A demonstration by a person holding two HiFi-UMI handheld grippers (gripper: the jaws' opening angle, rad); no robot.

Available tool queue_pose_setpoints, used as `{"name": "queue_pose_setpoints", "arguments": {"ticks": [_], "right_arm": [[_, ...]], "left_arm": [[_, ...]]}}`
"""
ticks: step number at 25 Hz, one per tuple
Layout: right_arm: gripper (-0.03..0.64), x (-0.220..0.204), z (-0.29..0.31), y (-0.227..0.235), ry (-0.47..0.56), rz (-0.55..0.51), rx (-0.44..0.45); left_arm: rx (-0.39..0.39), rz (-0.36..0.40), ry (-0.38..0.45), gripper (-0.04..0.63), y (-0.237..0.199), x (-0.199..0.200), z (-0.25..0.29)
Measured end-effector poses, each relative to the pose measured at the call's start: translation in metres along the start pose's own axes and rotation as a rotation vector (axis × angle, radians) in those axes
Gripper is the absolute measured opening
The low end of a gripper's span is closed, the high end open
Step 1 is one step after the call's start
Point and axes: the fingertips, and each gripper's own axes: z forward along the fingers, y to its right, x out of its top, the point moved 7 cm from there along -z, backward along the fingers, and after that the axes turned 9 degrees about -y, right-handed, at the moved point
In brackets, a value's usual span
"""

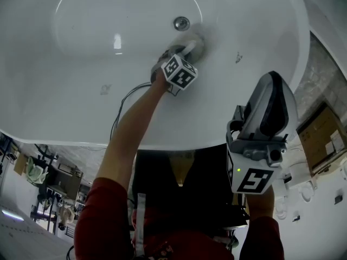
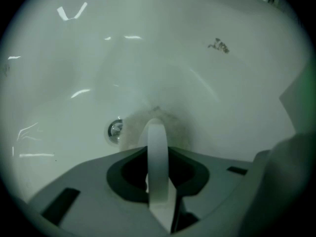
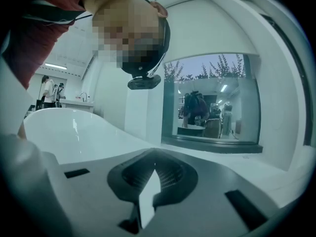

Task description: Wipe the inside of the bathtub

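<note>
Nearest the head camera, red sleeves (image 1: 103,215) fill the bottom of the head view. The right gripper (image 1: 272,91) hangs high at the right, on the person's side of the tub's near rim. Its own view shows the jaws closed with nothing between them, only a sliver of light in the notch. They face along the tub towards a window (image 3: 212,100) well beyond. Below lies the tub (image 1: 76,102), which fills the upper part of the head view. It is a white, glossy oval shell with a broad rounded rim, a smooth basin and bright streaks of reflected light on its walls. A bare arm (image 1: 133,129) crosses the near rim and reaches down inside, with a thin cable (image 1: 120,104) running beside it. At the arm's end the left gripper (image 1: 187,52) is low in the basin, jaws clamped on a white strip (image 2: 157,147). The strip shows edge-on, and I cannot tell whether it is cloth or pad. Its tip meets the tub surface just beside the round chrome drain (image 1: 181,23). A dull grey smudge (image 2: 178,128) spreads over the white round the tip, reaching the drain. Farther out, a small dark mark (image 1: 237,57) sits on the right wall and a fainter one (image 1: 105,89) on the left.
</note>
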Motion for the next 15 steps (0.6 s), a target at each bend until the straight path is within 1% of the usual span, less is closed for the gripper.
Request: {"name": "queue_pose_setpoints", "arguments": {"ticks": [4,6,9,11,15], "right_arm": [[0.011,0.013,-0.01,-0.01,0.016,-0.006,-0.007],[0.011,0.021,-0.013,-0.016,0.025,-0.011,-0.007],[0.011,0.036,-0.023,-0.026,0.031,-0.015,-0.001],[0.011,0.05,-0.029,-0.032,0.036,-0.024,0.014],[0.011,0.086,-0.04,-0.044,0.058,-0.049,0.029]], "left_arm": [[-0.015,-0.053,0.069,0.094,0.009,0.0,-0.04],[-0.024,-0.069,0.123,0.094,0.017,0.002,-0.067],[-0.012,-0.084,0.203,0.094,0.029,0.001,-0.115],[-0.002,-0.129,0.257,0.094,0.031,-0.001,-0.147],[0.005,-0.253,0.359,0.094,0.021,-0.007,-0.209]]}}
